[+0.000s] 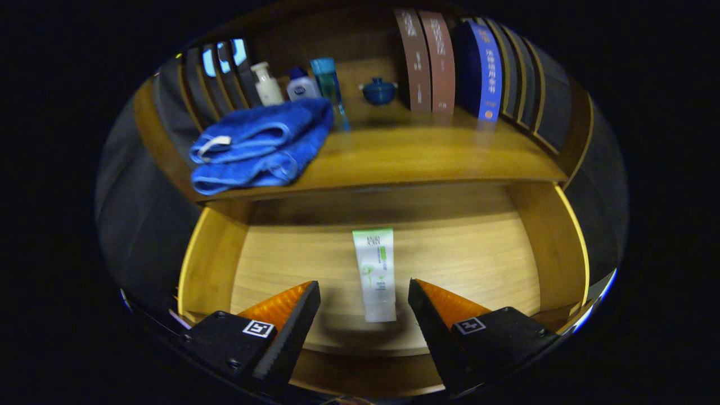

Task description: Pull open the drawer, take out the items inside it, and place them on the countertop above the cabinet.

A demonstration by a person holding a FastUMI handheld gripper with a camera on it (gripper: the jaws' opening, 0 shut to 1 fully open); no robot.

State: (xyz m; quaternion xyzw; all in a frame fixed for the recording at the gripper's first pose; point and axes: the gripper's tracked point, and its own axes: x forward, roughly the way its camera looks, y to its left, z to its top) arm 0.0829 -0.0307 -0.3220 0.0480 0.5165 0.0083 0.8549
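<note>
**Drawer open, lining up on the tube**

Step in hand: take-out phase. Drawer (211, 264) already pulled out, wooden floor fully exposed. Blue towel (259, 146) already up on the bench (427, 157), folded, overhanging the front edge at the left.

Claw (364, 298) spread wide, empty, hovering over the front part of the drawer. Fingers (289, 315) straddling the tube (375, 273) with clear air on both sides, no contact.

Tube: white squeeze tube, green band and green print, lying flat on the drawer floor, roughly centred, long axis running front to back. Crimped flat end at the far side, near end sitting between the fingertips. Looks soft-walled and light, likely to deform under a hard squeeze. Only item seen in the drawer.

Next move, as a judgement: drop lower, stay centred, close across the tube's width near mid-body rather than the very end. Then lift clear of the drawer front and the bench lip before going up and over. Free bench space right of the towel, ahead of the books (430, 62) and the small blue lidded pot (378, 91). Bottles (301, 84) behind the towel, best avoided.

Risks: flat tube close to the floor, fingertips may scrape wood or pinch only an edge.
</note>
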